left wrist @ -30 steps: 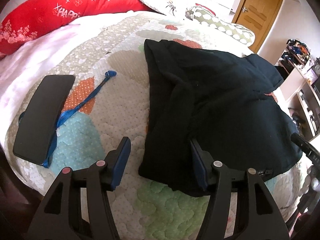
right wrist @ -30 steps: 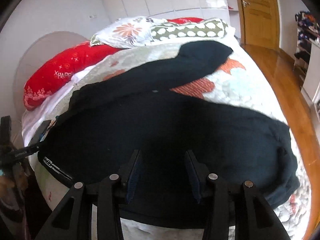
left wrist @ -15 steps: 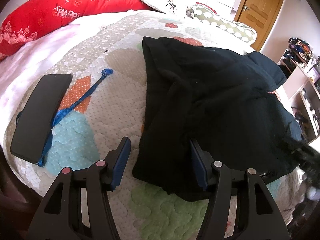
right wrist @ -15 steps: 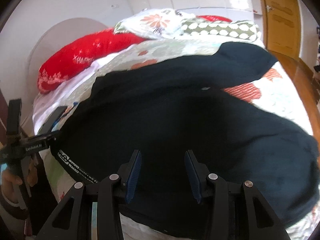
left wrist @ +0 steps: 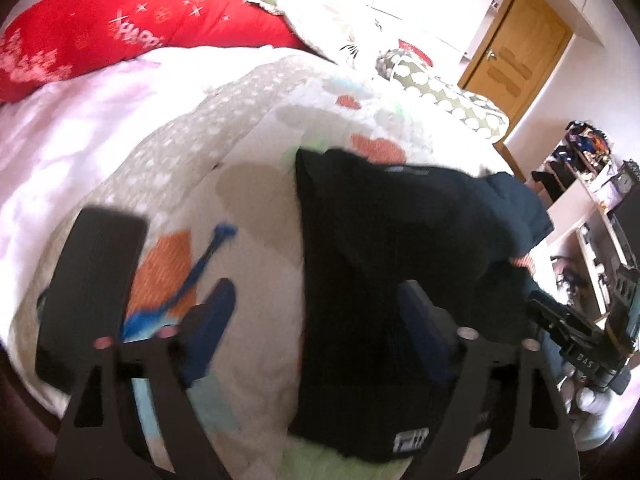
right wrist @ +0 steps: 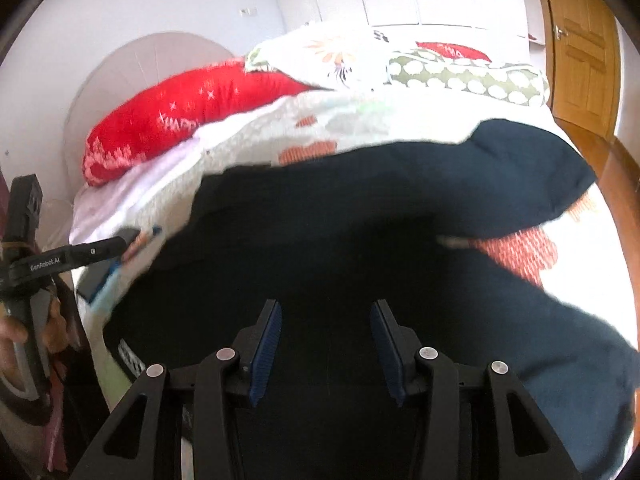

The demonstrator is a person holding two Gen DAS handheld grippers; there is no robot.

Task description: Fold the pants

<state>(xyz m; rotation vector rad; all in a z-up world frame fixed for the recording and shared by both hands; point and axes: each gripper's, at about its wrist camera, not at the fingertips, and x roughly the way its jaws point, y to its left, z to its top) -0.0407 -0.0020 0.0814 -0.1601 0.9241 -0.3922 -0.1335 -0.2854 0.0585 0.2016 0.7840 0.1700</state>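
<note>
Dark navy pants (left wrist: 400, 264) lie spread on a patterned quilt (left wrist: 248, 208) on the bed. In the right wrist view the pants (right wrist: 360, 248) fill the middle, one leg reaching to the far right. My left gripper (left wrist: 316, 312) is open over the near left edge of the pants, one finger over the quilt, one over the cloth. My right gripper (right wrist: 326, 332) is open and empty just above the dark cloth. The right gripper also shows in the left wrist view (left wrist: 580, 344) at the right; the left gripper shows in the right wrist view (right wrist: 72, 256) at the left.
A black flat pad (left wrist: 88, 280) with a blue strap (left wrist: 204, 264) lies on the quilt to the left. A red pillow (left wrist: 120, 24), a floral pillow (right wrist: 332, 56) and a spotted bolster (right wrist: 468, 76) lie at the head. A wooden door (left wrist: 512, 44) and shelves (left wrist: 584, 184) stand at the right.
Both grippers have moved in closer and lower over the pants. The views are blurred with motion. Both stay open and empty.
</note>
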